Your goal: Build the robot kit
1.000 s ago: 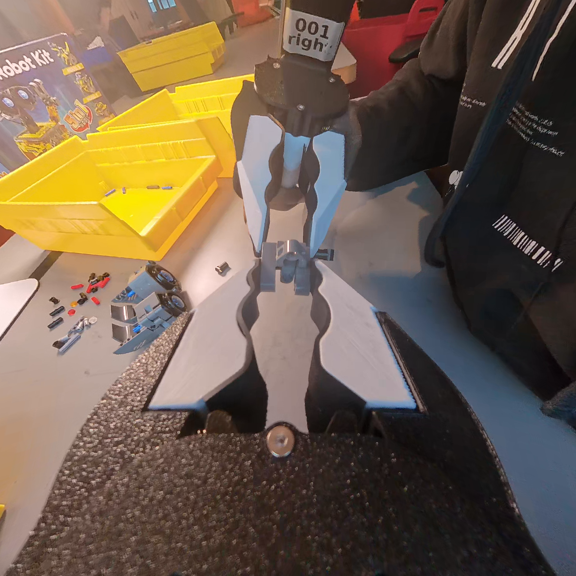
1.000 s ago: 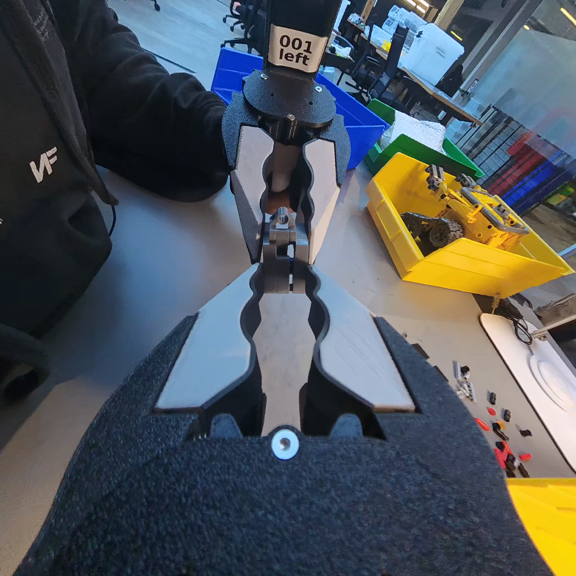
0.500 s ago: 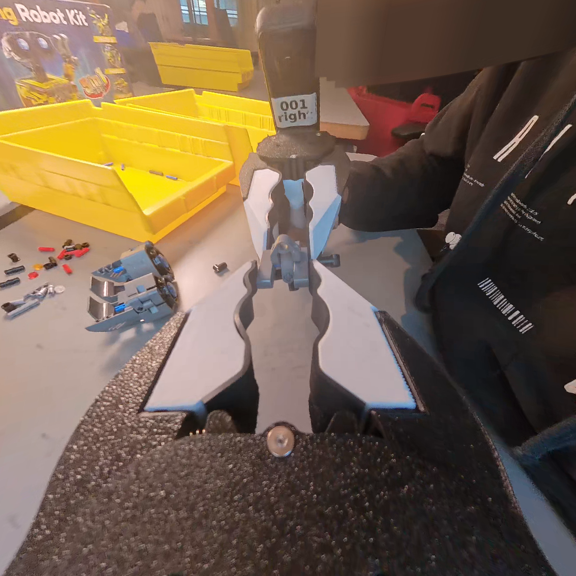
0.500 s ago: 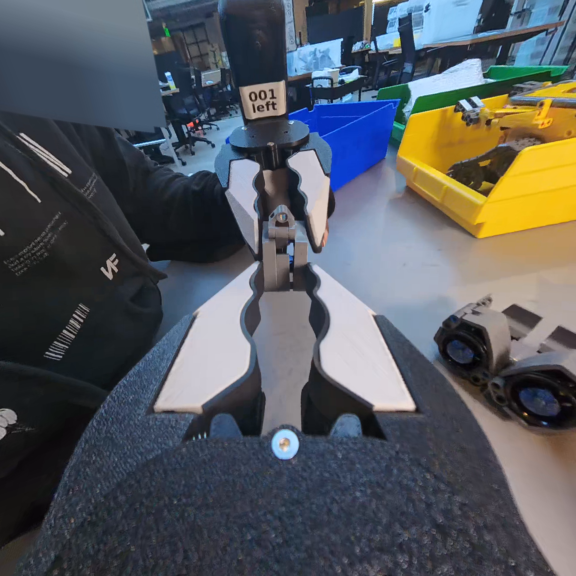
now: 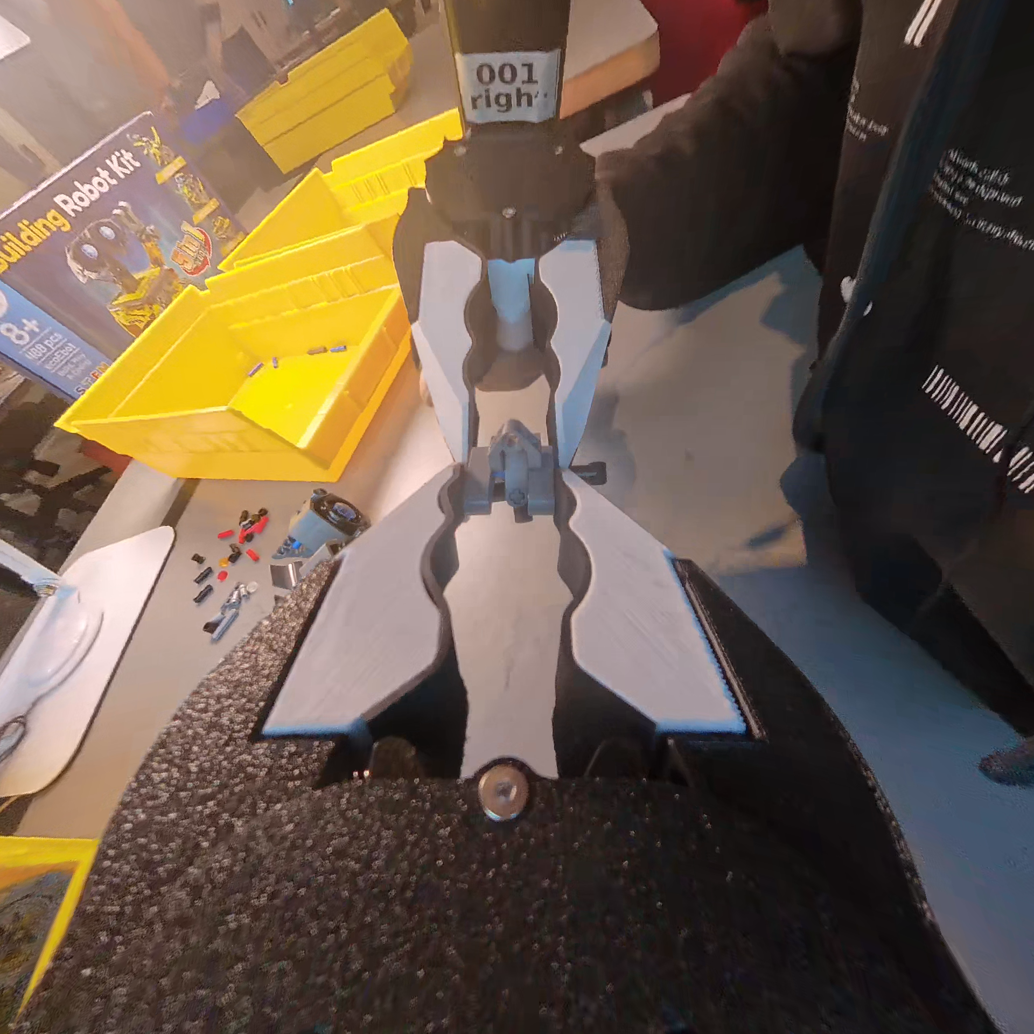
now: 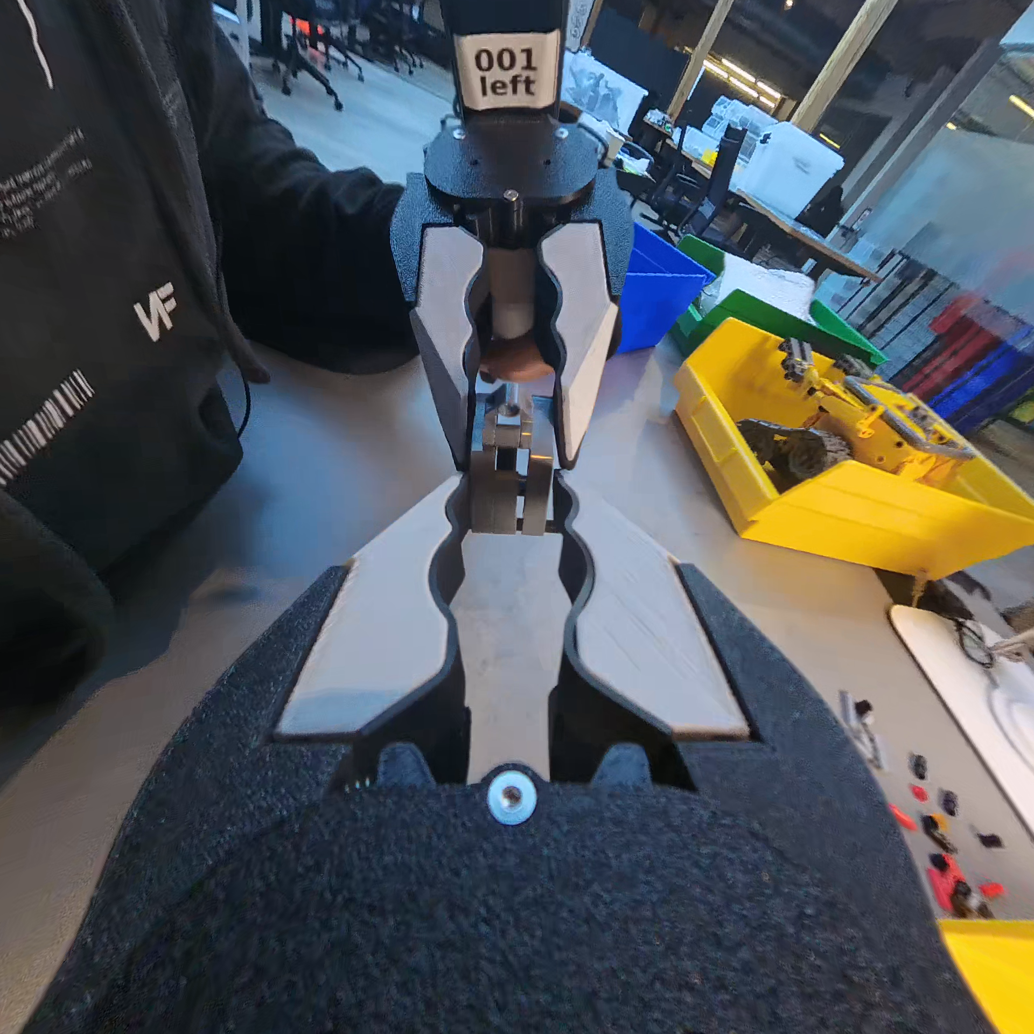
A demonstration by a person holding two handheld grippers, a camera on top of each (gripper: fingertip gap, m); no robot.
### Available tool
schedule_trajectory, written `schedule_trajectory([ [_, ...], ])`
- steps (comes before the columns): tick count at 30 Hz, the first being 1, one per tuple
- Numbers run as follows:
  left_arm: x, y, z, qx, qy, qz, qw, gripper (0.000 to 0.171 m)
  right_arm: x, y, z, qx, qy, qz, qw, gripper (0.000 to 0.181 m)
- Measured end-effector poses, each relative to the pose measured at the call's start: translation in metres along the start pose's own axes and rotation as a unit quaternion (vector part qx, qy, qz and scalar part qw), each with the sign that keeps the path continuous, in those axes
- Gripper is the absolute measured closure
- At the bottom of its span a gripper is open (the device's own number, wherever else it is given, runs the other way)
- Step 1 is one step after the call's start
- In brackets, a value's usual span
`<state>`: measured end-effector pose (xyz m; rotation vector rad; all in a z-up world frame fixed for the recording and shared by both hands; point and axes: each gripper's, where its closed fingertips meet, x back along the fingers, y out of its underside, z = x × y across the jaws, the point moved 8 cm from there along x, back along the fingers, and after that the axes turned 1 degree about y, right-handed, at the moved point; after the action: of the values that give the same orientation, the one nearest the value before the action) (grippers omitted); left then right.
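Pinching one small grey brick assembly (image 5: 508, 481) between both pairs of my fingers, I hold it up above the grey table (image 5: 699, 391): my left gripper (image 5: 508, 498) clamps its near end, and my right gripper (image 6: 510, 503) clamps the same piece from the opposite side, so the two sets of fingertips almost meet tip to tip around it. A short black pin sticks out of the piece sideways, seen in the left wrist view. Beyond my left fingers a yellow bin (image 5: 212, 425) sits on the table, nearly bare inside, with only a few tiny blue and dark pegs (image 5: 296, 358) lying on its floor; more yellow bins (image 5: 335, 106) stand stacked behind it, their contents hidden from me. A blue kit box (image 5: 84, 252) leans beside them. Near the bin's front lies a grey module with round dark lenses (image 5: 330, 520), and just beside that a scatter of small red and black pieces (image 5: 235, 548). In the right wrist view another yellow bin (image 6: 873, 515) holds a yellow brick-built vehicle with dark treads (image 6: 828, 425), filling most of it. Behind it stand a green bin (image 6: 772, 313) with something white in it and a blue bin (image 6: 660, 296) whose inside I cannot see. A person's black sleeve (image 6: 313, 263) reaches in behind my left gripper.
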<state>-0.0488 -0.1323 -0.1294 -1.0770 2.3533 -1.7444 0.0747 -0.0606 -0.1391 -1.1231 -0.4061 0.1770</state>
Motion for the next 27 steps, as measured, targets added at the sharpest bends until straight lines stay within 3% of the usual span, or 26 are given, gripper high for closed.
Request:
schedule_trajectory([
  [8,0.002,-0.003,0.006,-0.066,-0.026,-0.022,0.997,0.141,-0.002,-0.004,-0.006,0.08,0.022,-0.024,0.996,0.156],
  [15,0.001,0.002,0.004,-0.051,-0.017,-0.014,0.998,0.141,-0.004,-0.004,-0.007,0.083,0.027,-0.044,0.995,0.158],
  [22,-0.002,0.011,-0.001,0.001,0.01,0.003,1.0,0.142,-0.006,0.003,-0.005,0.035,0.016,-0.047,0.998,0.158],
  [27,-0.002,0.012,-0.013,0.101,0.021,0.057,0.993,0.14,-0.002,0.014,0.01,-0.121,-0.022,0.038,0.992,0.156],
])
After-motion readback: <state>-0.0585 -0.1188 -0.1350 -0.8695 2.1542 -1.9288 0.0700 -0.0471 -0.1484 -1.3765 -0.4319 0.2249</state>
